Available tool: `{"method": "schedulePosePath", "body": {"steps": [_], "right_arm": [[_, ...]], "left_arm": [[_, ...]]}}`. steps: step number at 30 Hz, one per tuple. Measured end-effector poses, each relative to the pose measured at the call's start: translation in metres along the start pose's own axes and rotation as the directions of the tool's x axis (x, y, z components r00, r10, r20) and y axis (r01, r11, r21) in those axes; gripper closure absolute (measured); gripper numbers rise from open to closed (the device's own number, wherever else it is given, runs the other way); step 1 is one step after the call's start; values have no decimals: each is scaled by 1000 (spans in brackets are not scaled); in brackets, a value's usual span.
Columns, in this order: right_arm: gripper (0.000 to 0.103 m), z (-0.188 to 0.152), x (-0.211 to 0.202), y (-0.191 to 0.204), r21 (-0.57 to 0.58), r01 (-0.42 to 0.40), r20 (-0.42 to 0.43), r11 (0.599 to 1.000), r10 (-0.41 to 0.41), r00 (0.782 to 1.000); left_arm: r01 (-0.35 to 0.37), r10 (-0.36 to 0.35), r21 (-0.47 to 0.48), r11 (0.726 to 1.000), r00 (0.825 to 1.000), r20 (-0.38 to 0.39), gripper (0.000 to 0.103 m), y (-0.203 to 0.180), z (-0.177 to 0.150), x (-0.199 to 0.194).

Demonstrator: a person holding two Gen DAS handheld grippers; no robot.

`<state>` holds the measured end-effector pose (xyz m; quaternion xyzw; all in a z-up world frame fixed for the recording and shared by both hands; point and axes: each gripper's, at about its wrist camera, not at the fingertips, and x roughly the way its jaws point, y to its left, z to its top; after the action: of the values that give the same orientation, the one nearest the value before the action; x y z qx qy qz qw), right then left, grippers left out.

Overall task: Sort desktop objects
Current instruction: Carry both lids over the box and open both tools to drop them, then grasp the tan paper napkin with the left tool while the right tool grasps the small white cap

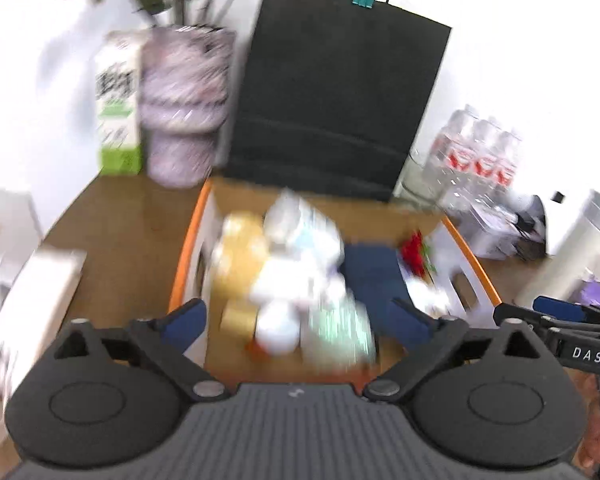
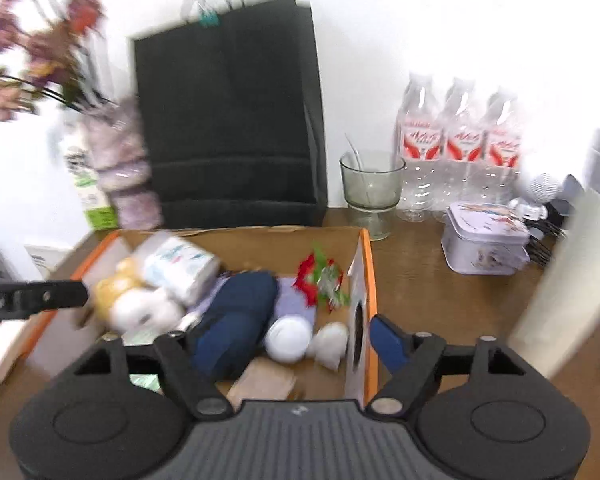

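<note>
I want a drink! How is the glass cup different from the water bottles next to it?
The glass cup is short, wide, greyish and open-topped, with something thin standing in it. The water bottles are taller, narrower and clear, with red and white labels. Both stand upright on the wooden table by the wall.

Bright, washed-out white walls, heavy motion blur, fisheye-bent edges.

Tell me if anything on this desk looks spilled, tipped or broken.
Nothing looks spilled or broken. The cardboard box holds a loose jumble, with the tissue pack lying tilted on top. The glass cup and water bottles stand upright. Motion blur hides finer damage.
</note>
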<state>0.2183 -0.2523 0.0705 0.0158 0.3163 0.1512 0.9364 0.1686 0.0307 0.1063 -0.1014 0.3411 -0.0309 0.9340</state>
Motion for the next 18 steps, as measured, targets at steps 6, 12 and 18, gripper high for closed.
{"method": "schedulePosePath", "body": {"steps": [6, 12, 18], "right_arm": [[20, -88, -65, 17, 3, -51, -23, 999, 51, 998], [19, -156, -109, 26, 23, -38, 22, 999, 37, 999], [19, -203, -129, 37, -29, -3, 54, 1000, 5, 999]], "left_arm": [[23, -23, 40, 999, 1000, -9, 0, 4, -92, -59], [41, -41, 72, 997, 999, 5, 0, 3, -163, -87], [0, -5, 165, 986, 1000, 30, 0, -9, -202, -95]]}}
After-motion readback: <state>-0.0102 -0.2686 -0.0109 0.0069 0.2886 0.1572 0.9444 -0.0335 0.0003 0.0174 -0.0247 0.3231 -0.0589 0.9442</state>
